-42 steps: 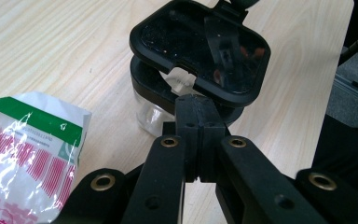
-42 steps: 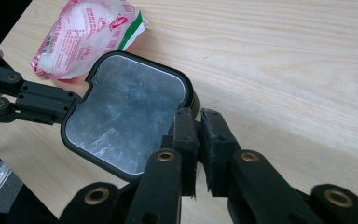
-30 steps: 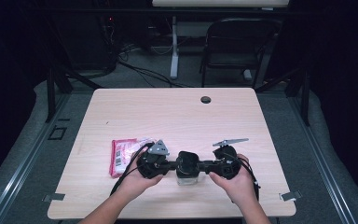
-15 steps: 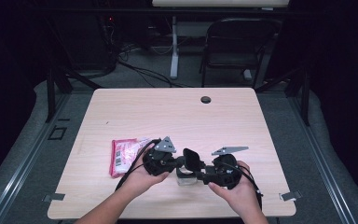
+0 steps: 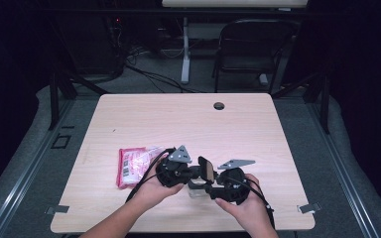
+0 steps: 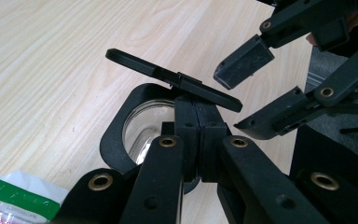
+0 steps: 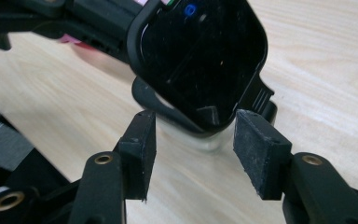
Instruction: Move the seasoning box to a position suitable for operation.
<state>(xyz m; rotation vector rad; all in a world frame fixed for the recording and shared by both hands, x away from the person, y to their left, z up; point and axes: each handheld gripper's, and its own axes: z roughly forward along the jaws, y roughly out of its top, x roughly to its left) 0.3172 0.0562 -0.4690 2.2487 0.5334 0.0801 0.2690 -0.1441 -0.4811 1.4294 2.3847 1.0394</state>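
I kept my left gripper [image 5: 191, 173] pinching the hinged lid [image 6: 177, 79] upright off the jar [image 6: 144, 126]; my right gripper [image 7: 193, 151] had just spread its jaws, releasing it.

A pale wooden bench [image 5: 258, 124] stood on grey carpet [image 5: 347, 163]. Beyond it, at upper right, a black chair [image 5: 250, 49] sat in a dark room; cables [image 5: 149, 74] crossed the floor.

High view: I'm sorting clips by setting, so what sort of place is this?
Probably a lab or recording studio, not a home: a bare wooden table with a cable hole, dark surroundings, loose cables on the floor, and an empty black chair behind.
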